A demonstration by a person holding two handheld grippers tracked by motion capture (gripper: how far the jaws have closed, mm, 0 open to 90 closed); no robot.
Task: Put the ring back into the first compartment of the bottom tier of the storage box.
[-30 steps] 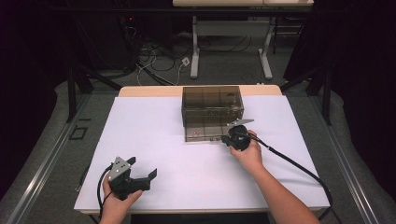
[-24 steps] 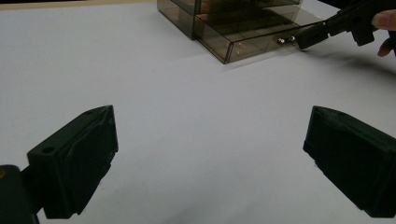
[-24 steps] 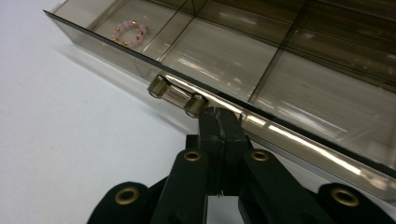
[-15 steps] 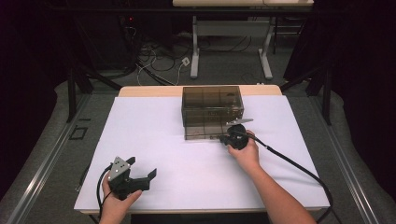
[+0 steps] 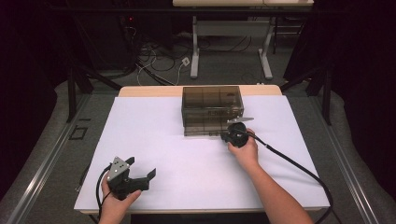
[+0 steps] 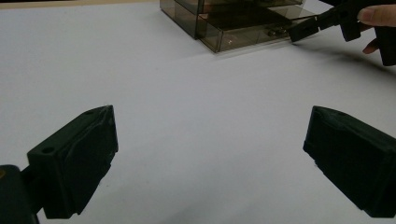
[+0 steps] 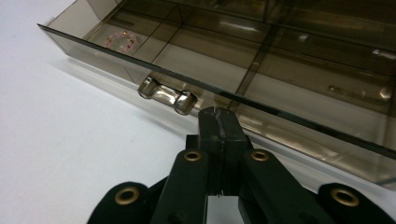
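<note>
At the lower left of the high view, the left gripper (image 5: 141, 173) rests on the white table (image 5: 187, 158), jaws spread wide. Toward the centre, the right gripper (image 7: 218, 122) has its jaws pressed together, empty, just below the smoky drawer box's (image 5: 212, 109) metal handle (image 7: 167, 95).

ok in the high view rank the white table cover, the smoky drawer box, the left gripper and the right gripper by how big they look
1. white table cover, by far the largest
2. smoky drawer box
3. left gripper, jaws spread
4. right gripper, shut at the box front

The left gripper sits nearer the camera, so the last two are unsure.
</note>
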